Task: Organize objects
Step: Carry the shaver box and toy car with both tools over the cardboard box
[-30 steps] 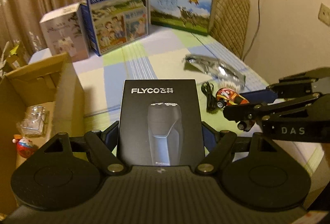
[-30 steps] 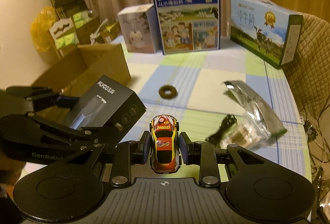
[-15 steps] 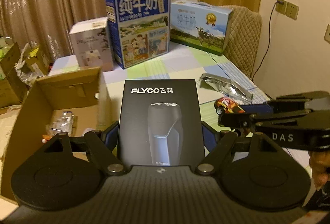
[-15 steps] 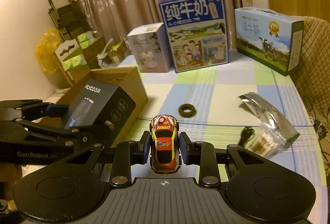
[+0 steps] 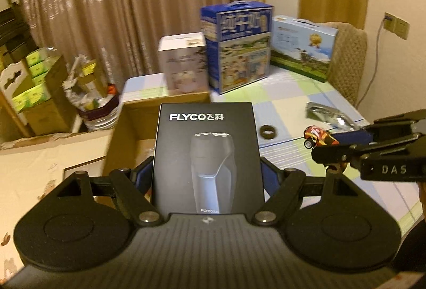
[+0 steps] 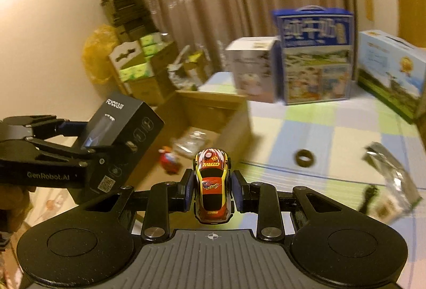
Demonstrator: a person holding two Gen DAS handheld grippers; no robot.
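Observation:
My left gripper (image 5: 207, 177) is shut on a black FLYCO shaver box (image 5: 207, 153), held upright in the air above the open cardboard box (image 5: 133, 129) left of the table. In the right wrist view the same shaver box (image 6: 119, 139) sits in the left gripper (image 6: 106, 155) at the left. My right gripper (image 6: 212, 190) is shut on a small red and yellow toy car (image 6: 213, 185), held near the edge of the cardboard box (image 6: 213, 115). The toy car (image 5: 318, 135) also shows at the right of the left wrist view.
On the checked tablecloth (image 6: 332, 134) lie a dark ring (image 6: 305, 158), a silver foil bag (image 6: 391, 169) and a black cable (image 6: 368, 197). Milk cartons (image 6: 315, 57) and a white box (image 6: 251, 70) stand at the back. A small red toy (image 6: 169, 157) and plastic packets lie inside the cardboard box.
Both grippers have risen and swung left, from over the table toward the open cardboard box, each still holding its object.

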